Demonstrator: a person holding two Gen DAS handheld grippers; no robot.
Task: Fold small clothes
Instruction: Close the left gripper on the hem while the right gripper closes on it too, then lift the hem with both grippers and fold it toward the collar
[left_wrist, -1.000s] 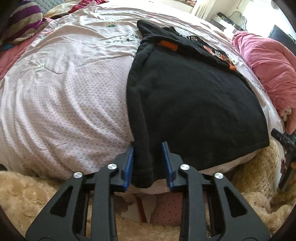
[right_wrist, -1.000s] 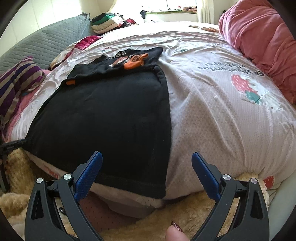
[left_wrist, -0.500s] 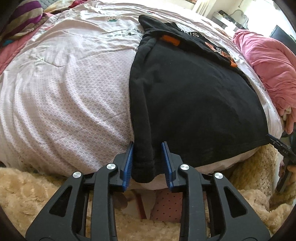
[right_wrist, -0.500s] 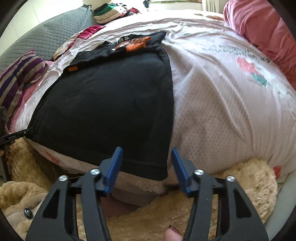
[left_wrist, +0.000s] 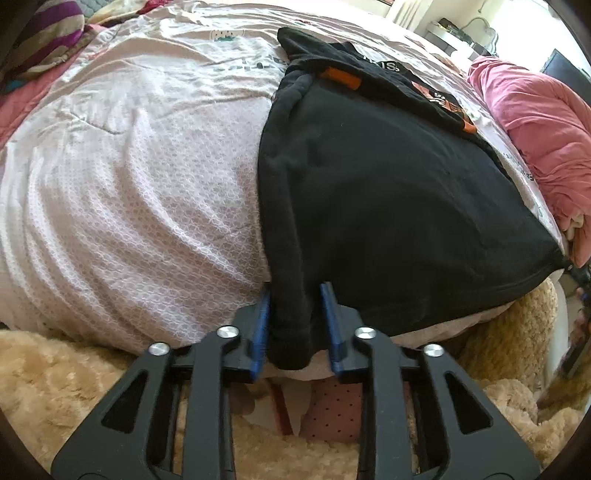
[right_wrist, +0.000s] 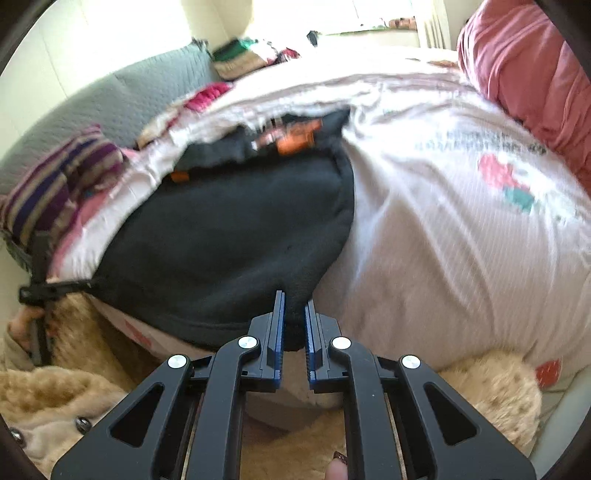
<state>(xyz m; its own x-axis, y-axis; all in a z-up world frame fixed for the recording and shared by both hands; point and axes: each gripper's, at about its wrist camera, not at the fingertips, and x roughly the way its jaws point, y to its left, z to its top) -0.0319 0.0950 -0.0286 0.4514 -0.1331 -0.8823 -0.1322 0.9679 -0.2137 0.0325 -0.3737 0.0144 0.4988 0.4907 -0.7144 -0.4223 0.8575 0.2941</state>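
A black garment (left_wrist: 388, 192) with orange patches lies spread on the pale pink bed cover (left_wrist: 129, 192). My left gripper (left_wrist: 295, 306) is shut on its thick near left corner at the bed's front edge. In the right wrist view the same garment (right_wrist: 229, 229) shows, and my right gripper (right_wrist: 294, 314) is shut on its near right corner, lifting it slightly. The left gripper also shows at the far left of the right wrist view (right_wrist: 40, 291), holding the other corner.
A pink quilt (left_wrist: 535, 122) is bunched at the right of the bed. A striped cushion (right_wrist: 55, 181) and grey headboard (right_wrist: 110, 96) are at the left. A fluffy beige throw (left_wrist: 55, 387) lies below the bed edge. Folded clothes (right_wrist: 243, 55) sit at the far end.
My right gripper went from wide open to shut on the garment's near right corner and began lifting it. My left gripper kept its hold on the left corner.
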